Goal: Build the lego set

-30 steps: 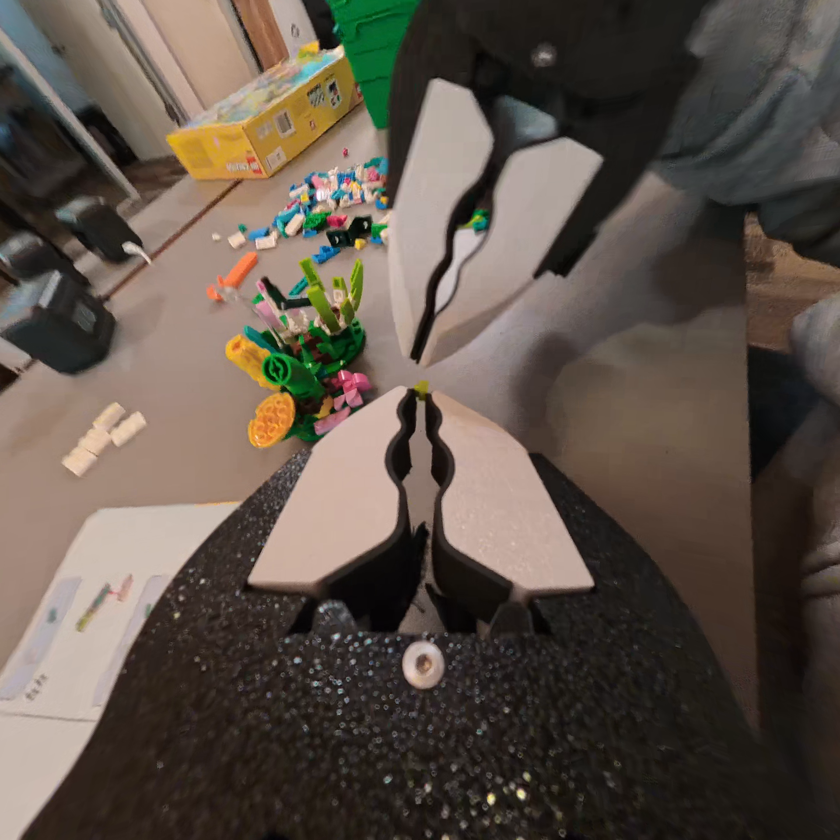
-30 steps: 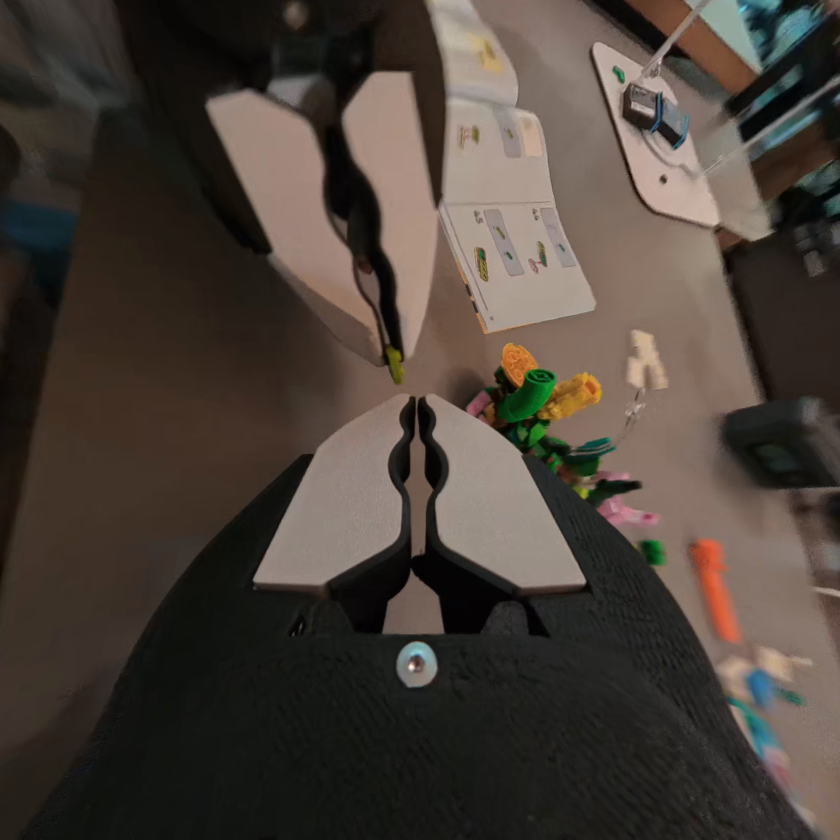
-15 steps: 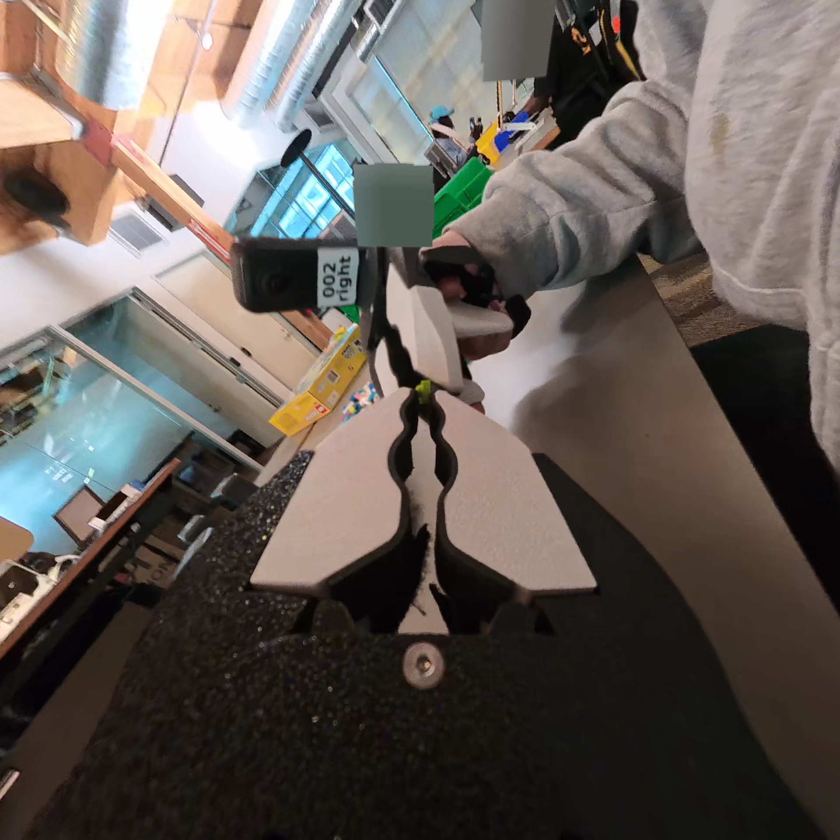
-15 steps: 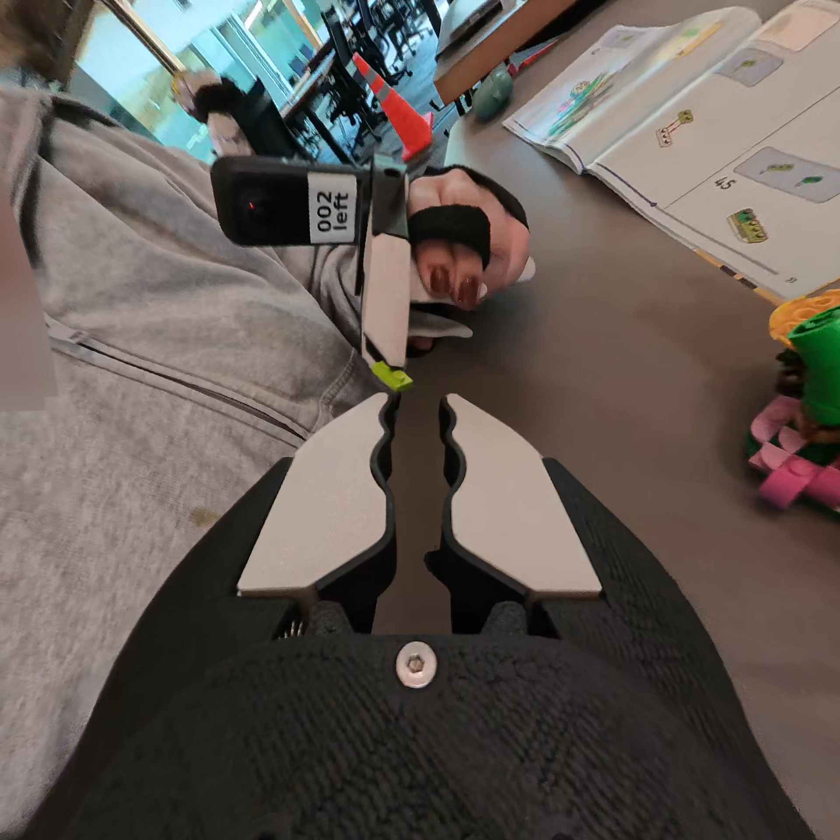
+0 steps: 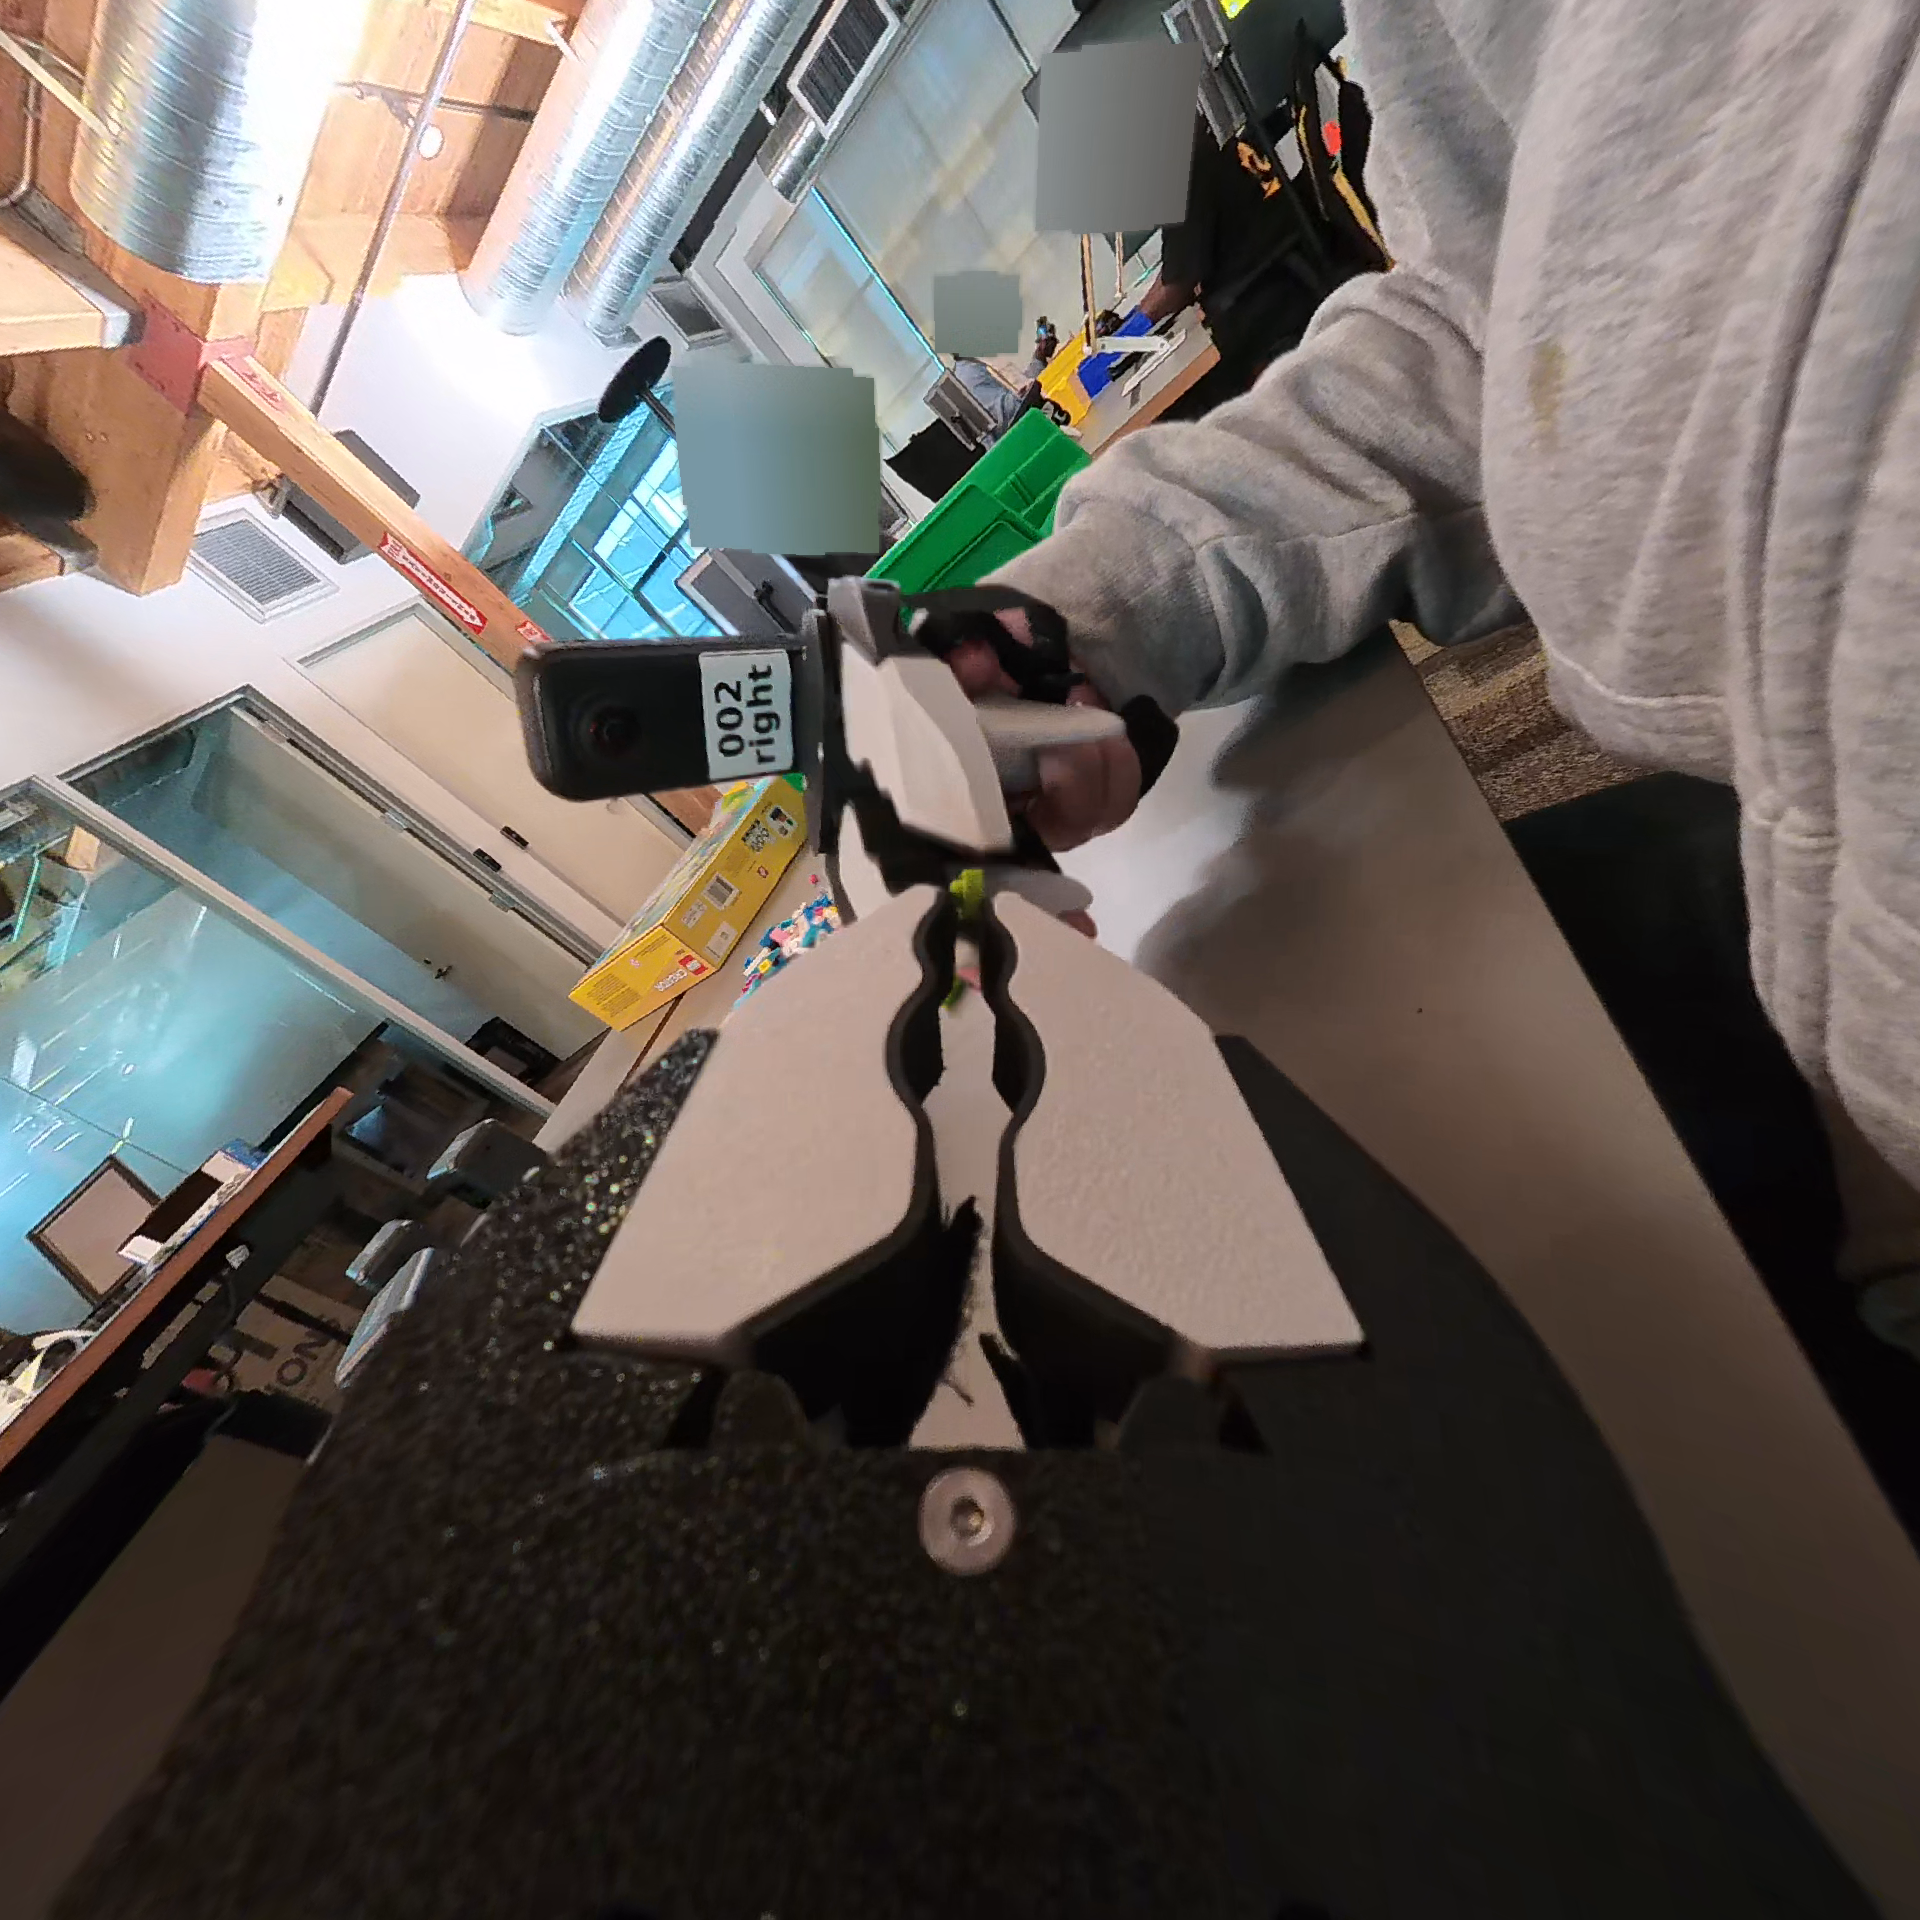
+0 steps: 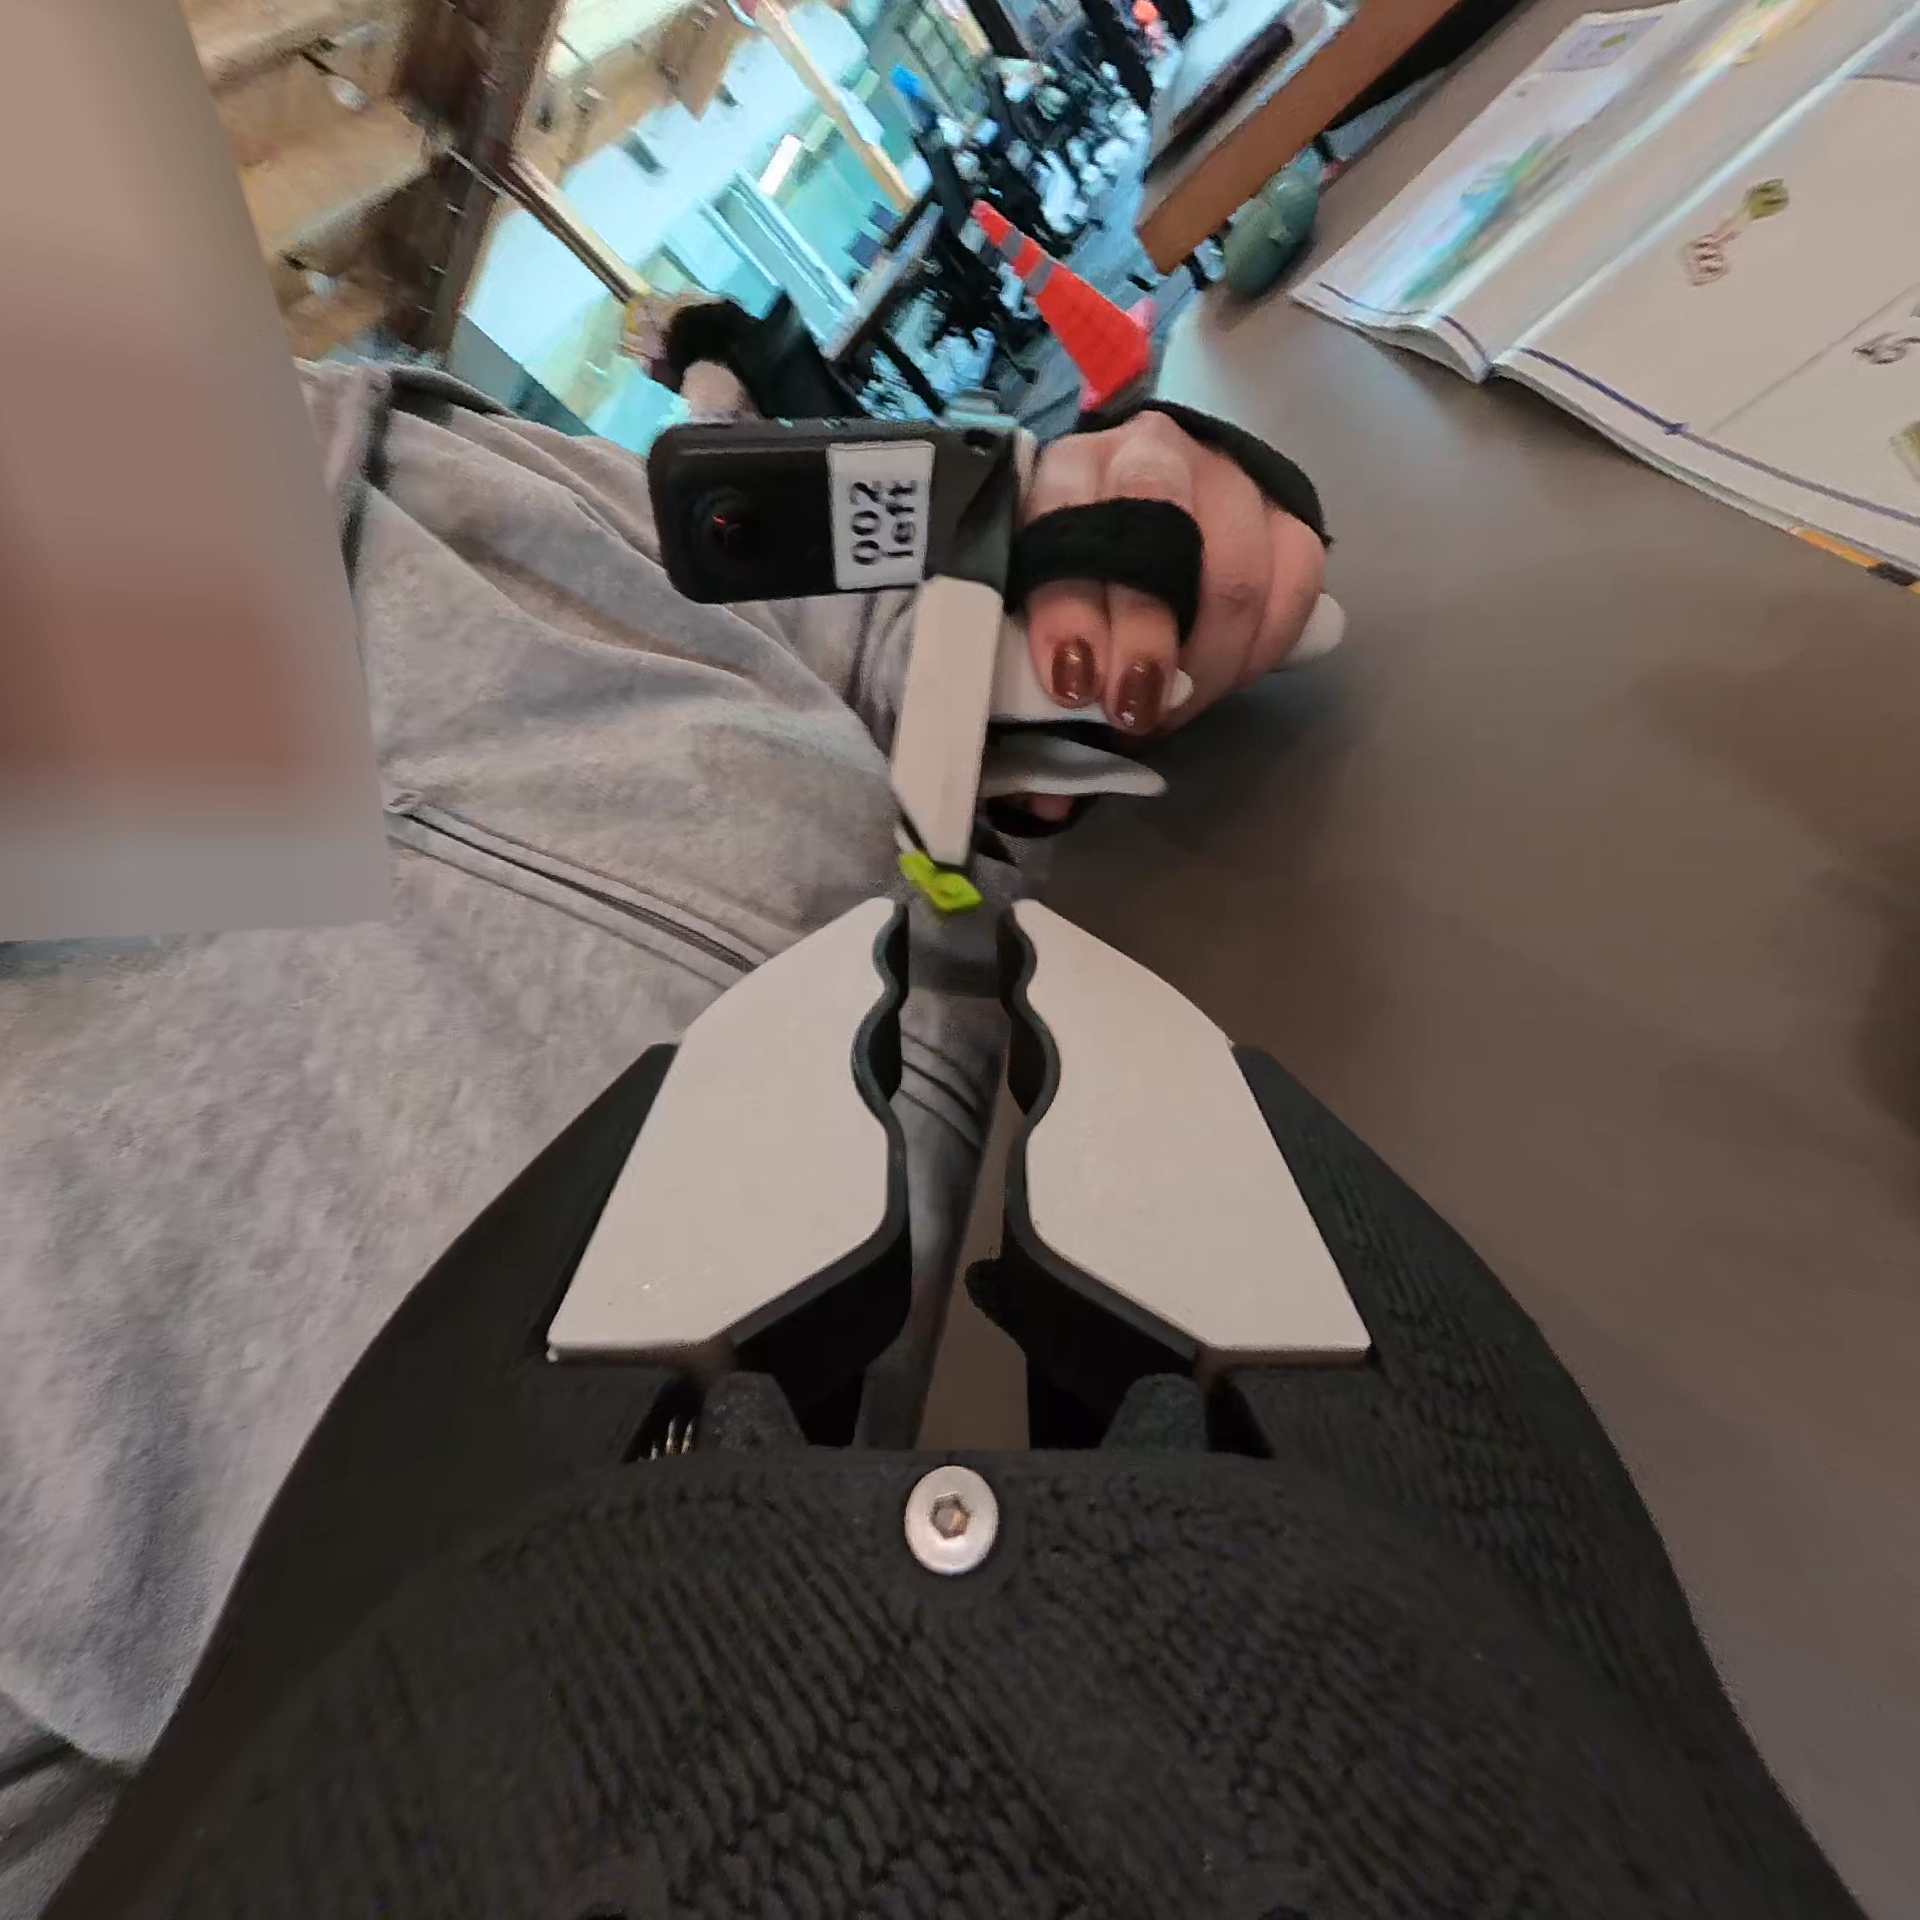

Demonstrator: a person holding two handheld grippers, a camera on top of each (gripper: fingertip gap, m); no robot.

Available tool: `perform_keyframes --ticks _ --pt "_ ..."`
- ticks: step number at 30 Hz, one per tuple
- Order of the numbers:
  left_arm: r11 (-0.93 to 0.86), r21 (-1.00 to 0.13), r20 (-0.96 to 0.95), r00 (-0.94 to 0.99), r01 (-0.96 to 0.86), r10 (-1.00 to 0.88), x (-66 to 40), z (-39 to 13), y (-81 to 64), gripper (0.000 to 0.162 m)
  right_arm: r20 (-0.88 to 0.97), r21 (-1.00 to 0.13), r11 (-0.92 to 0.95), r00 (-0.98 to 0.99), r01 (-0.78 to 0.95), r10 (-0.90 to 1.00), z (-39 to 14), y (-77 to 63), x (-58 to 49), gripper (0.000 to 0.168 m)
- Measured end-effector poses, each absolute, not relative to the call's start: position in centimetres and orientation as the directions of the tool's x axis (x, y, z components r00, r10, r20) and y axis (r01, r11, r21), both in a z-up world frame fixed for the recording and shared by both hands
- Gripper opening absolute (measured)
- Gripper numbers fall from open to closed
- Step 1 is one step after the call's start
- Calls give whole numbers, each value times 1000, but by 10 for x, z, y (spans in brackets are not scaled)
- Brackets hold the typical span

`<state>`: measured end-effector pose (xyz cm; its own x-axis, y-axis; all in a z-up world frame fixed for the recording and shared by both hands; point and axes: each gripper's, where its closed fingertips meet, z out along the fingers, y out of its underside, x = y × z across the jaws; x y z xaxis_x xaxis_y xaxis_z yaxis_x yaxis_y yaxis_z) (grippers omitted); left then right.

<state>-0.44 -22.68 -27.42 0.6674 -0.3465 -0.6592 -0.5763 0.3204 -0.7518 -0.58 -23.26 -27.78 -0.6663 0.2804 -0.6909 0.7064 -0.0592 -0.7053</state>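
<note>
My left gripper (image 5: 961, 916) is shut on a small lime green lego piece (image 5: 967, 889), which sticks out past its tips. In the right wrist view the left gripper (image 6: 935, 854) shows edge-on, held by a hand, with the lime piece (image 6: 940, 885) at its end. My right gripper (image 6: 954, 916) is open by a narrow gap and faces the left one tip to tip. The lime piece sits right at its fingertips, level with the gap. The right gripper also shows in the left wrist view (image 5: 940, 862), just beyond the piece. Both are held above the grey table (image 6: 1558, 935).
An open instruction booklet (image 6: 1662, 260) lies on the table at the upper right. A yellow lego box (image 5: 696, 925) and a pile of loose bricks (image 5: 795, 930) lie far off. Green bins (image 5: 987, 509) stand behind. The person's grey sweatshirt (image 6: 312, 1039) fills the left. The grippers are tip to tip, or close to it.
Both grippers have tilted up from the table to face each other. The right gripper has opened from shut. The lime piece has come up to the right gripper's tips.
</note>
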Motion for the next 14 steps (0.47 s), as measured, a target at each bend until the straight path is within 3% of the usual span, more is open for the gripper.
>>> perform_keyframes --ticks 9,10,12,14 --pt "312 -740 -672 664 -596 -327 -5 -277 -225 4 -679 -718 -61 -678 694 281 -277 -231 -6 7" --pt "280 -745 -666 694 -605 -274 -12 -275 -220 8 -657 -734 -62 -684 676 317 -278 -226 -10 7" --pt "211 -729 -682 716 -651 -148 -29 -272 -211 33 -571 -775 -28 -679 632 461 -289 -210 -21 7" --pt "132 -743 -669 736 -656 -105 -40 -276 -205 46 -403 -804 96 -656 587 639 -310 -188 -32 7"
